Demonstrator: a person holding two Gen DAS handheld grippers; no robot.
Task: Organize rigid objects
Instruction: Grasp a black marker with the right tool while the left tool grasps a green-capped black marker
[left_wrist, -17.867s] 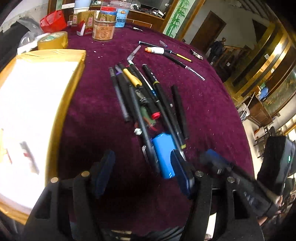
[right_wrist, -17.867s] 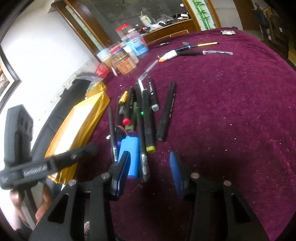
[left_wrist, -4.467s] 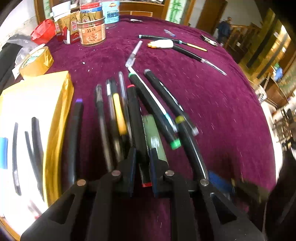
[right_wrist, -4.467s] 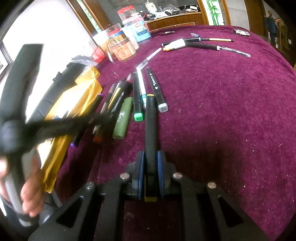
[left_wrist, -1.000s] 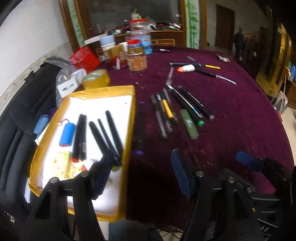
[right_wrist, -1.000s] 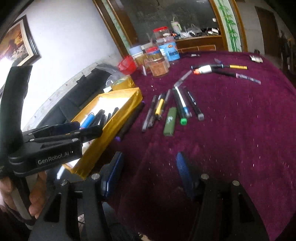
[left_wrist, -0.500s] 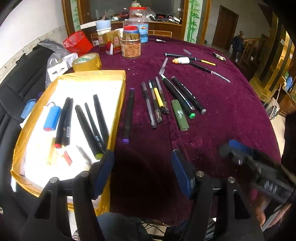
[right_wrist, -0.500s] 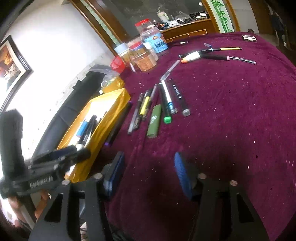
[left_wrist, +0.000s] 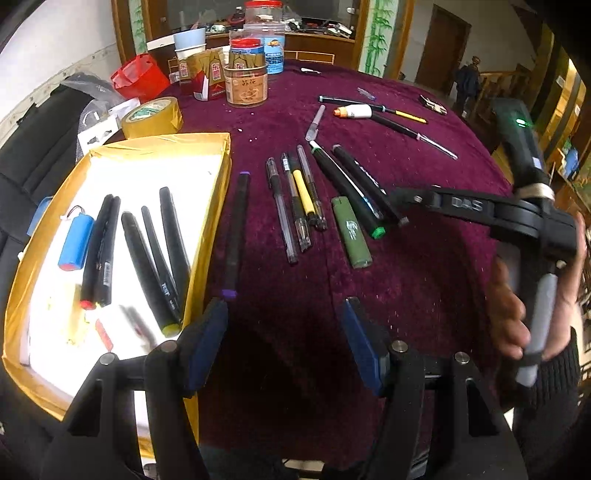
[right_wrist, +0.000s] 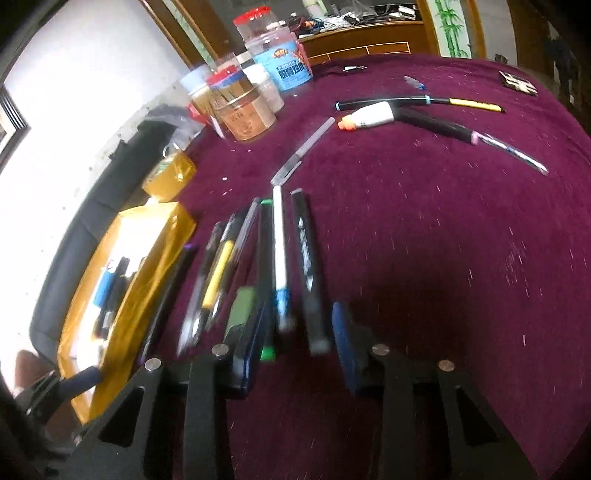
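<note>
A gold-edged box (left_wrist: 207, 236) on the left holds several black markers (left_wrist: 147, 254) and a blue battery (left_wrist: 75, 242). Pens, black markers and a green lighter (left_wrist: 351, 232) lie in a row on the purple cloth. A purple-capped marker (left_wrist: 234, 232) lies beside the box. My left gripper (left_wrist: 284, 339) is open and empty above the near cloth. My right gripper (right_wrist: 295, 343) is open, low over the near ends of a white pen (right_wrist: 280, 258) and two black markers (right_wrist: 308, 269), which lie between its jaws. The lighter also shows in the right wrist view (right_wrist: 240, 310).
Jars (left_wrist: 245, 79), cartons and a tape roll (left_wrist: 153, 118) stand at the back left. More pens and a white glue tube (left_wrist: 354, 110) lie at the far side. A black chair back (left_wrist: 40, 147) is behind the box.
My right gripper has dropped forward and down to the marker row. My left gripper has moved slightly closer to the table; the box contents are unchanged.
</note>
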